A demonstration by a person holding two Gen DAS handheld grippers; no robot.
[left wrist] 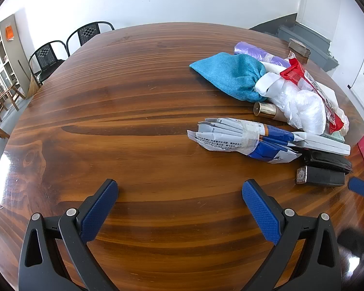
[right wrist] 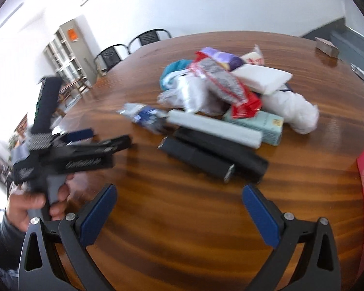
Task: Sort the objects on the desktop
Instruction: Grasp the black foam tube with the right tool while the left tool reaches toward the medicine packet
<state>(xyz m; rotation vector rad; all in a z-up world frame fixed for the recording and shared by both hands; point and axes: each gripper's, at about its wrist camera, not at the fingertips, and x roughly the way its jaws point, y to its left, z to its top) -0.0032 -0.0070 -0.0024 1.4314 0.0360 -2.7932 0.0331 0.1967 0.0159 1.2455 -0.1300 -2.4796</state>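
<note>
Both the left gripper (left wrist: 179,191) and right gripper (right wrist: 179,194) have jaws spread, empty. Black case (right wrist: 196,157) lies ahead of right jaws, long axis slanting left-to-right.

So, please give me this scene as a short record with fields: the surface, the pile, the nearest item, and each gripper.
surface: wooden table
pile: teal cloth, purple roll, red packet, taped sachets
nearest item: black case, lying flat
left gripper: open, holds nothing
right gripper: open, holds nothing
</note>
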